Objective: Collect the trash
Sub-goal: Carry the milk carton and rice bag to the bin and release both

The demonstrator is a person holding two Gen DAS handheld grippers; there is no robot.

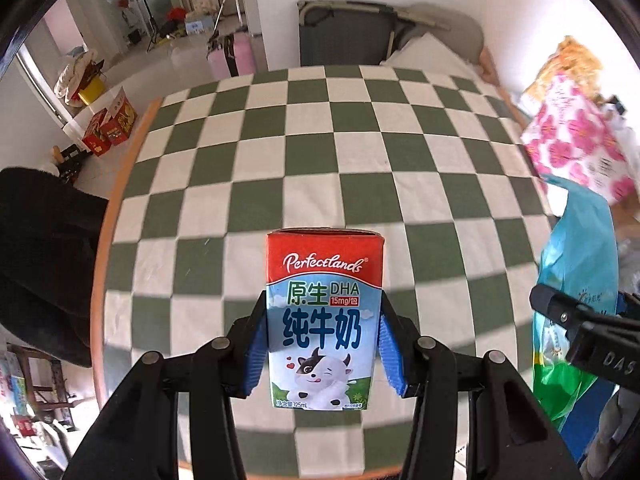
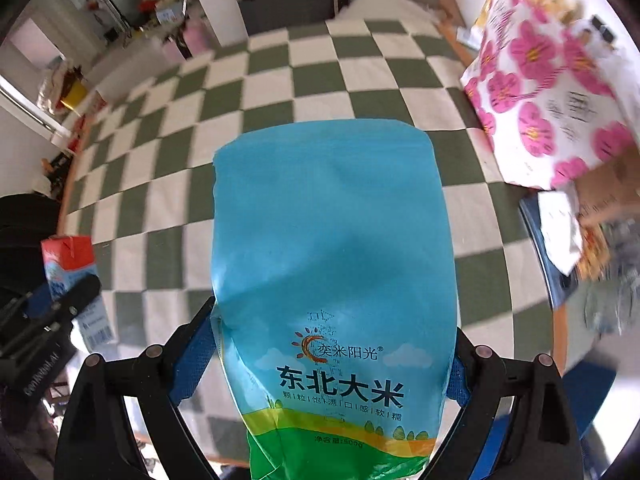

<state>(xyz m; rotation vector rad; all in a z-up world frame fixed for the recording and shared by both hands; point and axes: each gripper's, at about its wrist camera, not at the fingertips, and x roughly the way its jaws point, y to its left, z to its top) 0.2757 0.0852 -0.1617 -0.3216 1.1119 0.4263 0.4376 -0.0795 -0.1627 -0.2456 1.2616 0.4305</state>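
A small red and blue milk carton [image 1: 324, 280] stands upright between the blue pads of my left gripper [image 1: 323, 312], which is shut on its sides and holds it above the green-and-white checked tablecloth [image 1: 320, 140]. The carton [image 2: 68, 256] and that gripper [image 2: 60, 308] also show at the left edge of the right wrist view. My right gripper [image 2: 334, 328] grips a wide blue and green rice bag [image 2: 332, 240], its pads pressed against both edges. The bag hangs clear of the cloth. From the left wrist view, the bag [image 1: 576, 264] and right gripper [image 1: 580, 320] sit at the right.
A white bag with pink flowers [image 2: 540, 92] stands at the table's right side, with papers and packets [image 2: 560, 232] beside it. A dark folded cot [image 1: 340, 36] leans on the far wall. Dark clothing [image 1: 40, 260] fills the left edge. Red boxes [image 1: 112, 124] sit on the floor.
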